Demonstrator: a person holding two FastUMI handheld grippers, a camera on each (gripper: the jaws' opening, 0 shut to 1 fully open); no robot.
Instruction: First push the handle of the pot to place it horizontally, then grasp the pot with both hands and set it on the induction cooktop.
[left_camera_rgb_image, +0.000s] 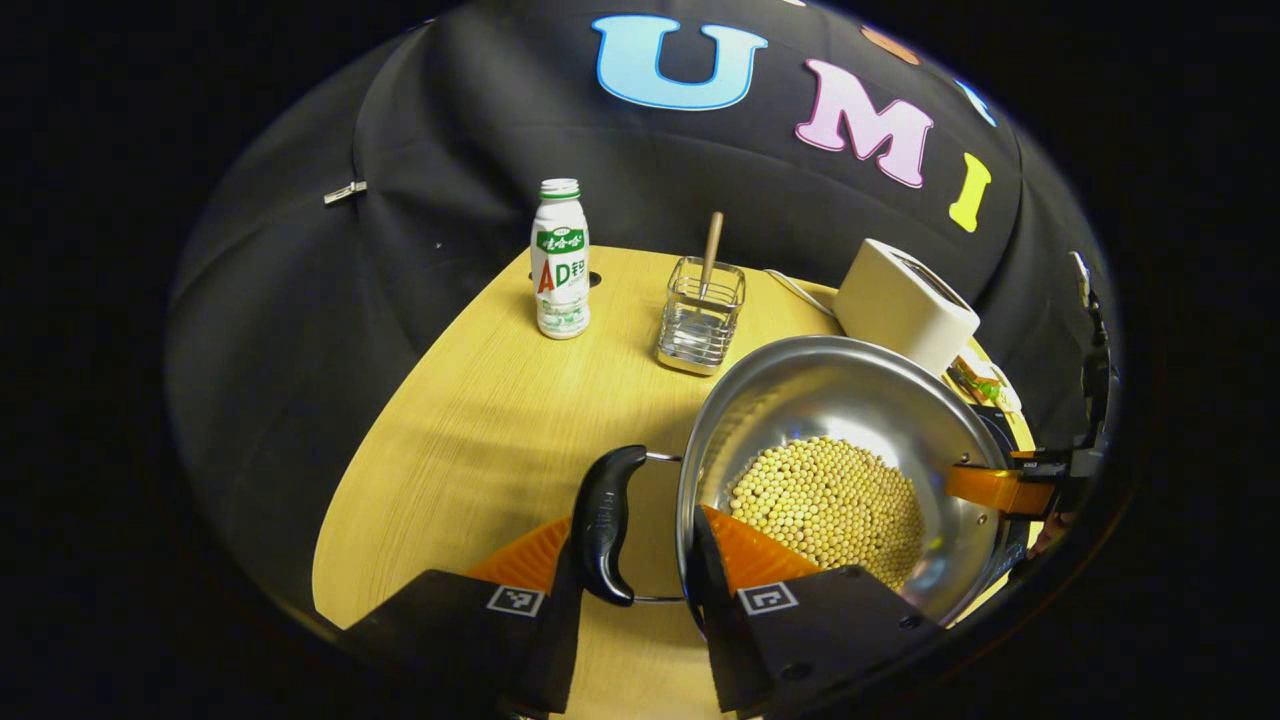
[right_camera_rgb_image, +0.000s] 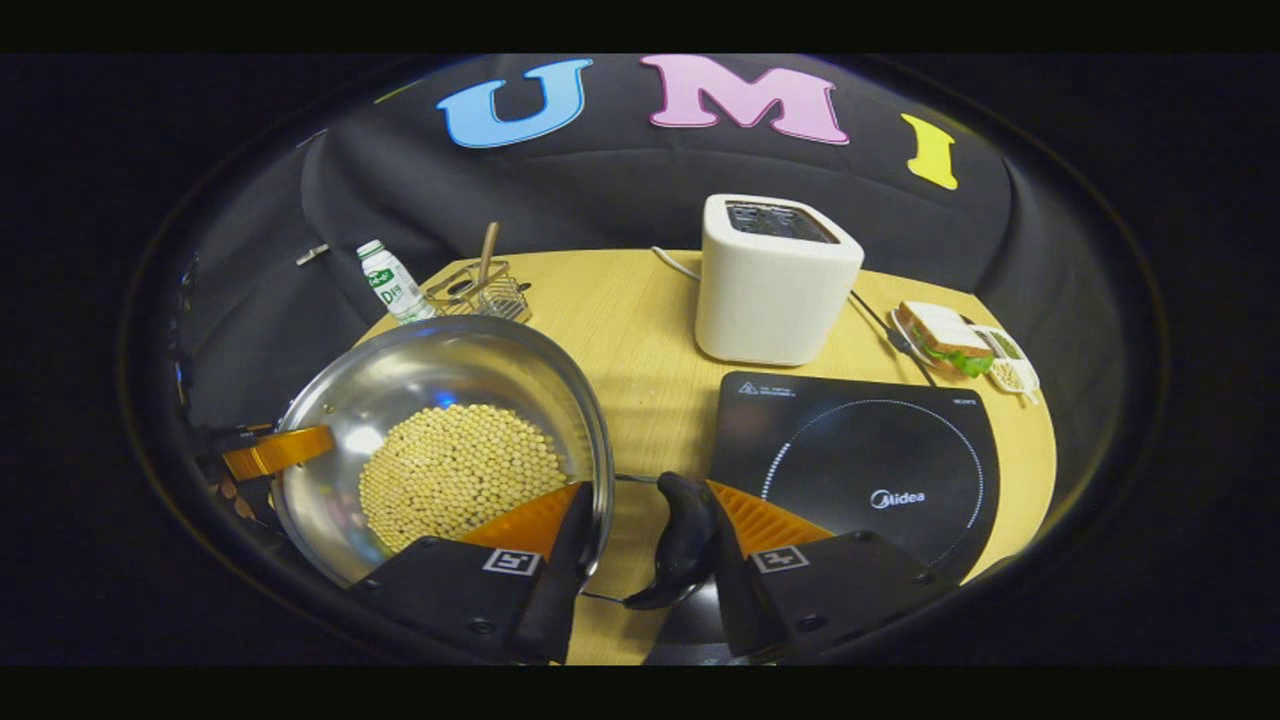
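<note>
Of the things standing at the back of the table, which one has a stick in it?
The wire basket, between the bottle and the toaster.

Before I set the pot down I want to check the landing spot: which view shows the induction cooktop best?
The right gripper view: the induction cooktop lies nearly whole beside the toaster, bare on top. In the left gripper view the pot hides that side of the table; I can't make it out there.

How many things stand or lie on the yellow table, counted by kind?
Pot with beans: 1
Induction cooktop: 1
Toaster: 1
Bottle: 1
Wire rack with a wooden stick: 1
Dish with a sandwich: 1
Total: 6
</note>
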